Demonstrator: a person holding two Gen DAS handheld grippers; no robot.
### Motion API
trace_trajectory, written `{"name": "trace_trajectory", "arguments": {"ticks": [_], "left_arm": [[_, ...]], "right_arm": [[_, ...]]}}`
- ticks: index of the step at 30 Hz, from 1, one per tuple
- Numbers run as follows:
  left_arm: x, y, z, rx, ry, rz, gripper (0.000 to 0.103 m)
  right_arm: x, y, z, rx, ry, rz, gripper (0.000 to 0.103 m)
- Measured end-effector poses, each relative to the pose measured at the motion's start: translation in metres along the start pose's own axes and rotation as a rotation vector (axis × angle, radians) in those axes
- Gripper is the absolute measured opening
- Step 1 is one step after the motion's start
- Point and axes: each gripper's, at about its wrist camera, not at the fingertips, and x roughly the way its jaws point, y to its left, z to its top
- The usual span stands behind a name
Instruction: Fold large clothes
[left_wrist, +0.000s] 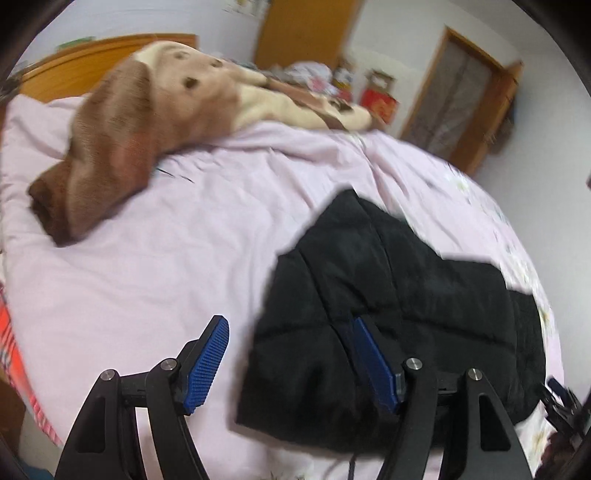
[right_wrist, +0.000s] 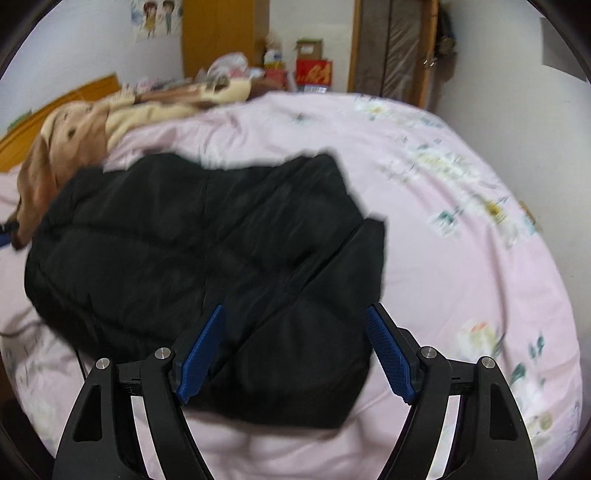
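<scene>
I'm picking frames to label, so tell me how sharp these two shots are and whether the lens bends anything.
Left wrist view: motion blur smears the black jacket and brown blanket, while the left gripper stays crisp. Right wrist view: the jacket edges and the pink bedspread flowers are smeared; the right gripper is sharp. Both: fisheye curves the bed, dark corners, soft even light, no glare.

Soft, even indoor light, no harsh shadows or glare. Both views are motion-smeared, heavy fisheye bending with dark corners; the black jacket is underexposed, barely any detail.
</scene>
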Motion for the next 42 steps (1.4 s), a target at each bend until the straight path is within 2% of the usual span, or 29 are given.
{"name": "trace_trajectory", "arguments": {"ticks": [4, 6, 9, 12, 19, 23, 26, 30, 33, 42], "left_arm": [[0.028, -0.008, -0.012, 0.036, 0.100, -0.019, 0.070], [0.044, -0.005, -0.017, 0.028, 0.161, 0.030, 0.070], [0.051, -0.003, -0.019, 0.006, 0.187, 0.058, 0.070], [0.039, -0.010, -0.022, 0.053, 0.160, 0.098, 0.070], [-0.021, -0.040, -0.034, 0.112, 0.068, 0.104, 0.070], [-0.060, -0.062, -0.048, 0.156, 0.027, 0.099, 0.070], [-0.086, -0.081, -0.065, 0.182, 0.015, 0.126, 0.070], [-0.115, -0.103, -0.087, 0.181, 0.006, 0.068, 0.070], [-0.130, -0.119, -0.104, 0.201, 0.003, 0.051, 0.071], [-0.169, -0.155, -0.139, 0.280, -0.056, 0.065, 0.071]], "right_arm": [[0.023, 0.005, -0.012, 0.012, 0.068, -0.018, 0.078], [0.026, 0.001, -0.014, 0.029, 0.079, -0.015, 0.078], [0.025, -0.001, -0.013, 0.029, 0.095, -0.013, 0.078], [0.011, -0.002, -0.009, 0.042, 0.081, -0.026, 0.078], [-0.045, 0.003, -0.010, 0.091, -0.003, -0.008, 0.078], [-0.087, 0.011, -0.015, 0.114, -0.040, -0.012, 0.078], [-0.112, 0.018, -0.019, 0.138, -0.047, -0.034, 0.078], [-0.143, 0.032, -0.031, 0.142, -0.056, -0.069, 0.078], [-0.162, 0.043, -0.038, 0.142, -0.076, -0.072, 0.078], [-0.202, 0.069, -0.056, 0.100, -0.140, -0.099, 0.078]]}}
